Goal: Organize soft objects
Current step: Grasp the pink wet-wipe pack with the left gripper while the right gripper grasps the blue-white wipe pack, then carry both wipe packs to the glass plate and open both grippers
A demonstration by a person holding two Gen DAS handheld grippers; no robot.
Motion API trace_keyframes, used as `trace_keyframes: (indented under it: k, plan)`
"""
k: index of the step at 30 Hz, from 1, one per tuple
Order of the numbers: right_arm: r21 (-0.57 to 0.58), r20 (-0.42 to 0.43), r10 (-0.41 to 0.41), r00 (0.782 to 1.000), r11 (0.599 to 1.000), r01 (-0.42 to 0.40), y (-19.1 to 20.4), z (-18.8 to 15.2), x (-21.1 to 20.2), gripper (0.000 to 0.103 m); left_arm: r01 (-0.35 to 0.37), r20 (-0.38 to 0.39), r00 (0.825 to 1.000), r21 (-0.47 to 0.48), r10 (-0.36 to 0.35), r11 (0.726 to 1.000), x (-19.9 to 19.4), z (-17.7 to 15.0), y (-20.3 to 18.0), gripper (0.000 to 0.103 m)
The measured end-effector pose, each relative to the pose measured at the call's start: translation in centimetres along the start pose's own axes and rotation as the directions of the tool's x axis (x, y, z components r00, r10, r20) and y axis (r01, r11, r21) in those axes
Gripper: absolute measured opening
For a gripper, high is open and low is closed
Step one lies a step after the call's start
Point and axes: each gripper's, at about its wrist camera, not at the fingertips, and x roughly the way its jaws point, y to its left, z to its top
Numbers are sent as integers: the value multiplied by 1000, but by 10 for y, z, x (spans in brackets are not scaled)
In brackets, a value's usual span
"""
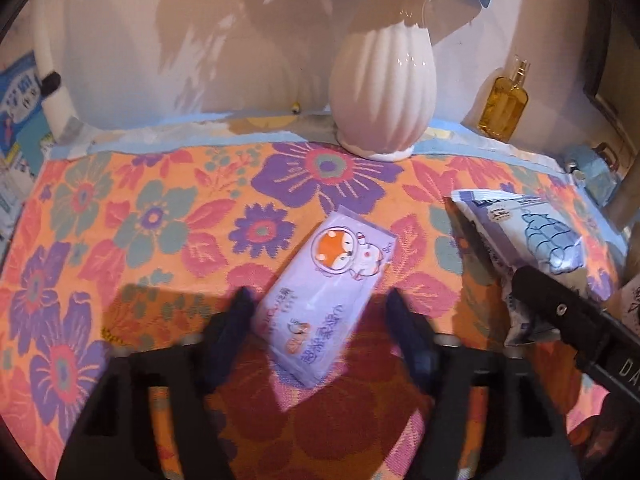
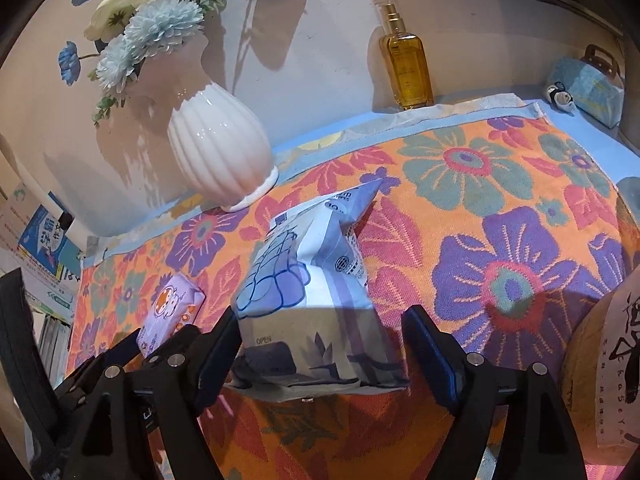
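The flowered cloth (image 1: 168,216) covers the whole surface, orange with purple and teal blooms, spreading out under and beyond both sets of jaws. Far ahead of the jaws, at the wall, stands the white ribbed vase (image 2: 218,152) with its blue and cream flowers (image 2: 136,36), and off to its right the amber spray bottle (image 2: 406,60).

Now the packs. The blue-and-white wipes pack (image 2: 312,300), crumpled and standing up on end, sits right between the jaws of the right gripper (image 2: 320,344). Its lower left corner lies against the left pad, there's clear cloth showing before the right one, so those jaws stand apart and aren't squeezing it.

Over on the other side, the smaller lilac tissue pack (image 1: 324,300) with the little fox on it lies flat and slantwise on the cloth, its near half down between the jaws of the left gripper (image 1: 320,308). The left pad looks to be right at the pack's edge, the right pad a touch clear of it. Blurred in there, so I can't tell whether they've actually got hold of it. From that side, the wipes pack lies off to the right of the jaws.
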Motion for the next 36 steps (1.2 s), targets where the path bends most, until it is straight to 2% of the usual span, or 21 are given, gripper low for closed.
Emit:
trace_keyframes:
  k: [2,5,6,7,9,12,18,22,28,31,34,36]
  plan:
    - [-4,11,-14,1000,1000,14,1,1,0,80,20,11,1000,10,-20,1000,-3,-1,-3,42]
    - [-18,37,-24,999,1000,25,3,2,-1,77,30,37,999,12,-30,999,-8,-1,-4,40]
    - [-27,39,-15,999,1000,16,3,2,-1,65,38,52,998,3,-38,999,-11,-2,-3,40]
    - [-44,32,9,999,999,-8,5,2,0,61,43,59,997,-4,-43,999,-13,-2,-2,39]
    - [-66,38,0,999,998,2,9,1,-1,58,55,84,995,-27,-52,998,-19,-3,3,39]
    - [-89,55,-4,998,996,9,12,-1,-5,57,72,113,991,-36,-67,997,-27,-5,3,39]
    - [-102,96,38,995,994,-28,12,-9,-21,57,19,191,981,-5,-17,1000,-48,-19,-2,39]
    - [-134,103,51,993,990,-37,18,-41,-47,57,53,188,981,-44,-44,998,-66,-43,2,39]
    - [-181,145,24,989,983,3,20,-91,-97,57,101,190,977,6,-100,995,-100,-85,-12,39]
    - [-127,106,36,994,992,-22,0,-109,-120,57,127,185,974,32,-131,991,-115,-103,-24,39]
    - [-31,44,16,999,999,-15,-36,-124,-137,57,178,174,967,64,-187,982,-128,-116,-41,39]
    - [-6,40,6,999,1000,-6,-56,-134,-152,57,208,162,961,101,-223,973,-135,-126,-60,39]
